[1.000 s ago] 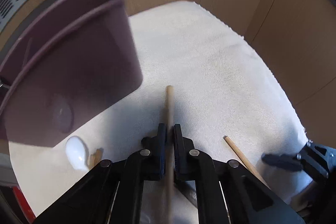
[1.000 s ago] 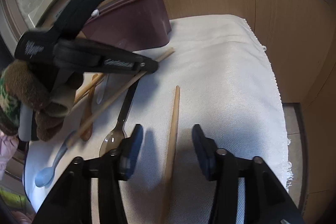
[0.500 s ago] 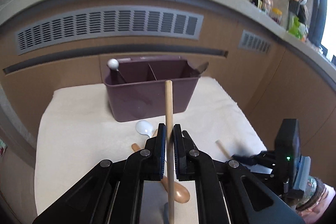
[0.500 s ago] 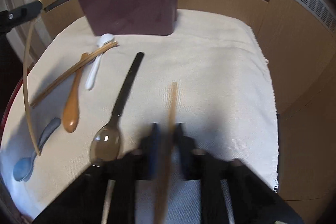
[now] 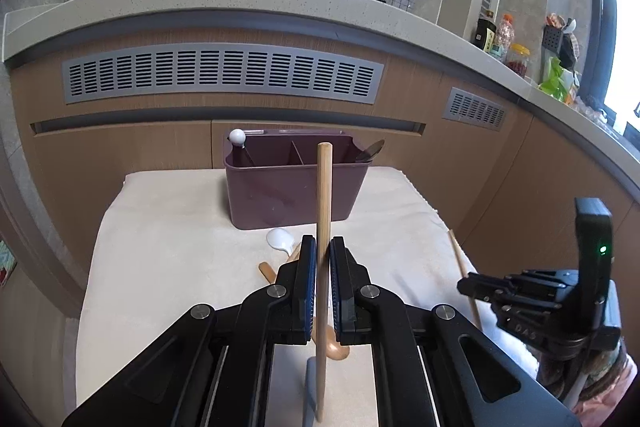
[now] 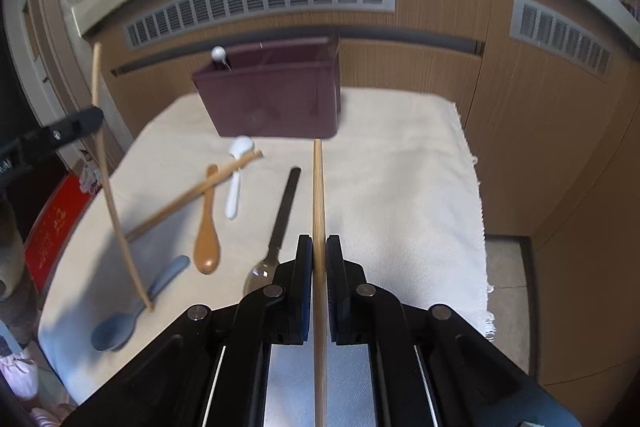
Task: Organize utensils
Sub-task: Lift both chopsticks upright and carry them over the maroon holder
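You are holding the left gripper (image 5: 323,251) tilted a little downward, facing the maroon utensil caddy (image 5: 294,183) at the far end of the white cloth (image 5: 160,247). Its fingers are clamping a wooden chopstick (image 5: 322,211), which is standing almost upright between the pads, with its tip in front of the caddy's front wall. You are pointing the right gripper (image 6: 319,251) more steeply down at the cloth, and its fingers are pressing on a second wooden chopstick (image 6: 318,195), which is running straight ahead toward the caddy.

A second ago the left gripper was close to the caddy and looking down on the cloth; now you are holding it farther back and higher, so the whole caddy and the counter behind it are showing. The right jaws have just been closing: a second ago they were standing open on both sides of the chopstick lying on the cloth, and now that chopstick is gripped and lifted off it.

On the cloth, a pair of chopsticks (image 6: 192,197) is lying across a brown wooden spoon (image 6: 207,235), with a white spoon (image 6: 236,179) just beside. A dark-handled spoon (image 6: 280,223) and a blue spoon (image 6: 132,307) are lying nearer to you. A white-knobbed utensil (image 5: 237,139) is standing in the caddy's left compartment, and another utensil (image 5: 370,151) is leaning out at its right end.
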Tool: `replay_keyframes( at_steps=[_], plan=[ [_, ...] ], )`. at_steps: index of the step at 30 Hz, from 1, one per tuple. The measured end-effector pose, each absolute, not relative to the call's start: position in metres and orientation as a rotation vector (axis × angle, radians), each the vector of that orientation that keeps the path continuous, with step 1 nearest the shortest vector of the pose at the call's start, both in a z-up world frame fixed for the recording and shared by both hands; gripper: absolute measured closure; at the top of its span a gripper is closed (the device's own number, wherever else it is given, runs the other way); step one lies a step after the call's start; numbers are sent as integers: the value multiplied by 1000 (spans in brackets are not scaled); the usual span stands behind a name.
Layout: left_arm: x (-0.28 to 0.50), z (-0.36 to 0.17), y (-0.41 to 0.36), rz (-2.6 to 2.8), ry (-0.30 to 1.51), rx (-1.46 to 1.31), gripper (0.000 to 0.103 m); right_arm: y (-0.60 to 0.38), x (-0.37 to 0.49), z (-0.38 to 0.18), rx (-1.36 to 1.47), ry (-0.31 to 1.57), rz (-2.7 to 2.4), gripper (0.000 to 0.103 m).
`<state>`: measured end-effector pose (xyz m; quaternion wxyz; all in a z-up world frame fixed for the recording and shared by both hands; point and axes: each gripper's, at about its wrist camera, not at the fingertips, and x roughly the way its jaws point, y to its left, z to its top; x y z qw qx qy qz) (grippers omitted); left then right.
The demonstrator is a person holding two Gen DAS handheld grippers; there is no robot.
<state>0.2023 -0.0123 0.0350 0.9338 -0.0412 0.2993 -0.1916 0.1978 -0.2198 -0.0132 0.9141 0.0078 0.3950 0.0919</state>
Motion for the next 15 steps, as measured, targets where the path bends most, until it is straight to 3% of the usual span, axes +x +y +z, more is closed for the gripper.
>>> replay_keyframes(
  at_steps=[15],
  plan=[
    [169, 86, -12, -424, 491, -92, 96, -211, 165, 82, 24, 543, 222, 97]
  ],
)
